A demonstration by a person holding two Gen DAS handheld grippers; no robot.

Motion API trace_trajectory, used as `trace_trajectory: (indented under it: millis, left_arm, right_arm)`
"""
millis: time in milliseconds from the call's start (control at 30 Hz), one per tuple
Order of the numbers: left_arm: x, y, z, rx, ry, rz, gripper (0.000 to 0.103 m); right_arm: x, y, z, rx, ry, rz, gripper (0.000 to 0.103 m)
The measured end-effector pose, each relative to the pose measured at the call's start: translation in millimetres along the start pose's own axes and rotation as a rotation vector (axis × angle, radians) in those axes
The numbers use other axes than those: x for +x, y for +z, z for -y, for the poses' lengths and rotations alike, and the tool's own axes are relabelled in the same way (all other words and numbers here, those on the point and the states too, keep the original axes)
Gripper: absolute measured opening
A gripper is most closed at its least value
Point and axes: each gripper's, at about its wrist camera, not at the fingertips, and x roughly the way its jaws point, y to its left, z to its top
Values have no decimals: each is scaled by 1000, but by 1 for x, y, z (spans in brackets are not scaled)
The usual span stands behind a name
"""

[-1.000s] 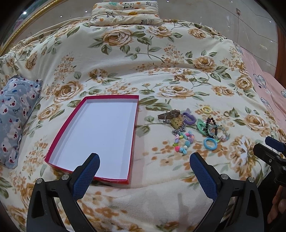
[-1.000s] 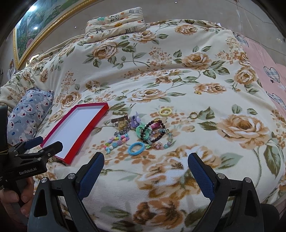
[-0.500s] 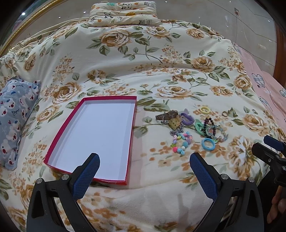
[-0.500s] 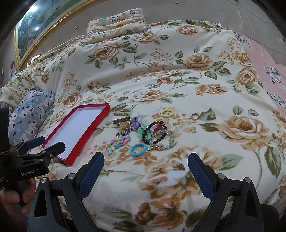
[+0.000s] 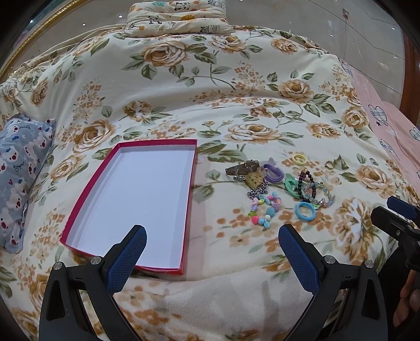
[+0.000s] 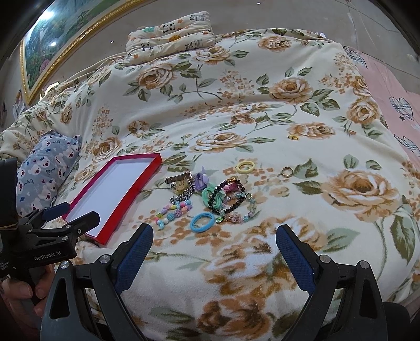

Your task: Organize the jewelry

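Observation:
A shallow red box (image 5: pixel 136 199) with a white inside lies open and empty on the floral bedspread; it also shows in the right wrist view (image 6: pixel 115 194). To its right lies a pile of jewelry (image 5: pixel 278 188): a blue ring band (image 6: pixel 202 222), a pastel bead bracelet (image 6: pixel 174 211), a black bead bracelet (image 6: pixel 227 195), a yellow band (image 6: pixel 245 166), a metal ring (image 6: pixel 287 171) and a small gold ring (image 6: pixel 293 137) farther back. My left gripper (image 5: pixel 211 251) is open and empty in front of the box. My right gripper (image 6: pixel 214 250) is open and empty in front of the pile.
A blue-grey bear-print pillow (image 5: pixel 18 181) lies left of the box. A panda-print pillow (image 5: pixel 178 17) sits at the far end of the bed. A pink sheet (image 6: pixel 393 97) covers the right side. A gold-framed picture (image 6: pixel 60 39) hangs at the back left.
Both grippers have moved a little forward toward the box and the jewelry. Both stay open. Nothing on the bed has moved.

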Motion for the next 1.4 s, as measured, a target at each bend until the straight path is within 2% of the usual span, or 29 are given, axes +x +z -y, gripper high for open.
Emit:
trace_trajectory:
  millis: [400, 500, 667, 767, 1000, 1067, 1200, 1267, 1333, 1400]
  left_arm:
    - [30, 16, -1, 8, -42, -55, 101]
    - [41, 19, 0, 2, -68, -81, 100]
    - [56, 27, 0, 4, -92, -103, 98]
    - [69, 32, 4, 16, -112, -120, 96]
    - [107, 39, 16, 52, -148, -176, 96]
    - [120, 39, 19, 56, -155, -195, 96]
    - [146, 41, 21, 50, -169, -239, 96]
    - [157, 42, 22, 52, -176, -256, 92]
    - [166, 42, 26, 62, -180, -271, 73]
    - [175, 40, 28, 66, -191, -288, 58]
  right_arm:
    - [19, 8, 11, 12, 24, -31, 94]
    - [28, 9, 13, 16, 23, -54, 86]
    - [46, 13, 21, 35, 14, -101, 65]
    - [59, 16, 27, 46, 5, -132, 60]
    - [90, 26, 41, 62, -22, -187, 56]
    - [100, 26, 44, 66, -32, -208, 48]
    - [117, 24, 46, 61, -48, -245, 42]
    - [125, 22, 46, 54, -57, -265, 33]
    - [131, 19, 46, 49, -62, -274, 28]
    - [133, 19, 45, 34, -75, -271, 24]
